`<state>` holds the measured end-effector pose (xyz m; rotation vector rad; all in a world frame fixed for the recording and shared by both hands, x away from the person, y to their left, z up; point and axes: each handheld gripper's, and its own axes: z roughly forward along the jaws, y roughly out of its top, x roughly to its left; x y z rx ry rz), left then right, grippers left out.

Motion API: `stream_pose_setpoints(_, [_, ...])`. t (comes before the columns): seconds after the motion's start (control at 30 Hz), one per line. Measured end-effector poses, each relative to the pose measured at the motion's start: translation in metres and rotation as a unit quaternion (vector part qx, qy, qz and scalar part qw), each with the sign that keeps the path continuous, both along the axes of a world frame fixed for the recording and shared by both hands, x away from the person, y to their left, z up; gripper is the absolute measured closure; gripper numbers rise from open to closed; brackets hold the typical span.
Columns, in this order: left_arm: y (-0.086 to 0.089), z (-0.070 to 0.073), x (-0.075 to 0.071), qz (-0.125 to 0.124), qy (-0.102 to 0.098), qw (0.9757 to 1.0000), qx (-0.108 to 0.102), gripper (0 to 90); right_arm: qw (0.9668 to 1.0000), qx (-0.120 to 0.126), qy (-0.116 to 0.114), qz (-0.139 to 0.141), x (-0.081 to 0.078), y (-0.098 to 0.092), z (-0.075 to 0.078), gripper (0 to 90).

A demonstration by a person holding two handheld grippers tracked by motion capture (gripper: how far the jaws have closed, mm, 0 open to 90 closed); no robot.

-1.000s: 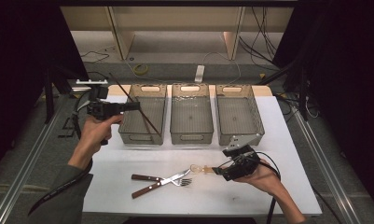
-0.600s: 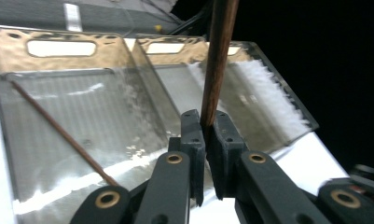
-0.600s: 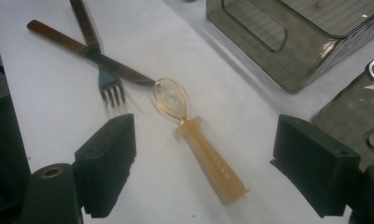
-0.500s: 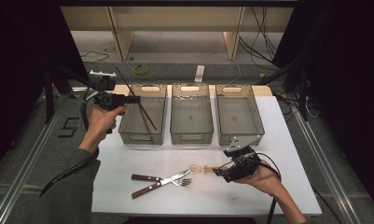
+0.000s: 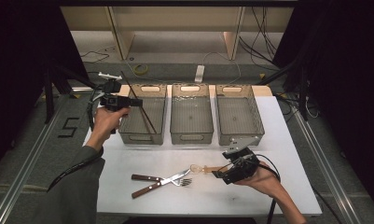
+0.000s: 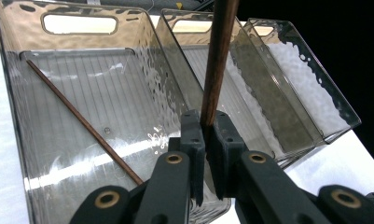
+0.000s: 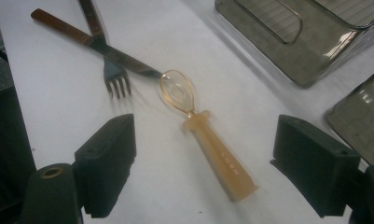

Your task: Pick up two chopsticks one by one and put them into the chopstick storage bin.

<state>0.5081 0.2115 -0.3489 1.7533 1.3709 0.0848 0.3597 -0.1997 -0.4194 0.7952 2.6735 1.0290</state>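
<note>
Table [image 5: 287, 140]: white top; three clear bins in a row at the far side, cutlery loose on the near half.
Bins: left bin [image 5: 128, 133], mid bin [image 5: 191, 135], right bin [image 5: 257, 133]. Left bin holds one chopstick [image 6: 82, 122] lying slantwise on its floor; the other two look bare.
Left gripper [image 5: 137, 102]: held over the left bin's near-left rim; jaws clamped together on a second chopstick, the stick [image 6: 218, 56], which rises steeply out of the grip.
Right gripper [image 5: 218, 173]: low over the table, jaws wide apart and straddling the spoon's handle end, not touching it.
Spoon [image 7: 208, 137]: translucent amber, thick handle, small clear bowl pointing toward the fork; lies flat between the right gripper and the fork.
Fork [image 7: 105, 56] and knife [image 7: 89, 39]: wood handles, crossed over each other; the knife tip is close to the spoon bowl, contact unclear.
Handling, spoon: probably light, stiff plastic, smooth and likely to slip; the thick handle is the place to grip, mid-length, jaws across its width. The bowl looks thin, so leave it alone.
Handling, stick: thin, stiff, light; held near one end it may pivot in the jaws, so lower it gently.
</note>
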Motion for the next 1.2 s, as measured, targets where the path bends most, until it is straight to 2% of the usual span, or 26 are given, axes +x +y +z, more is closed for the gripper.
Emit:
stream_pose_setpoints(0.37, [-0.008,-0.015,0.006,-0.001,0.017,0.9999,0.004,84.3,1.0000,0.002,0.002,0.007,-0.001,0.002,-0.001,21.9])
stream_pose_setpoints(0.57, [-0.016,-0.023,0.009,-0.006,0.029,0.9994,0.016,84.3,1.0000,0.000,0.003,0.009,-0.001,0.002,-0.002,21.8])
stream_pose_setpoints(0.73, [-0.016,-0.028,0.009,-0.003,0.033,0.9993,0.016,84.0,1.0000,0.000,0.002,0.009,-0.002,0.002,-0.002,22.0])
stream_pose_setpoints(0.97, [-0.015,-0.034,0.011,-0.007,0.049,0.9985,0.023,83.4,1.0000,0.002,0.002,0.007,-0.002,0.001,-0.001,22.1])
stream_pose_setpoints(1.1, [-0.016,-0.035,0.012,0.004,0.045,0.9985,0.029,82.3,1.0000,0.001,0.003,0.009,-0.002,0.002,-0.002,22.2])
stream_pose_setpoints(1.2, [-0.016,-0.037,0.014,0.013,0.048,0.9984,0.029,76.2,0.9999,0.003,0.005,0.011,-0.002,0.001,-0.002,22.2])
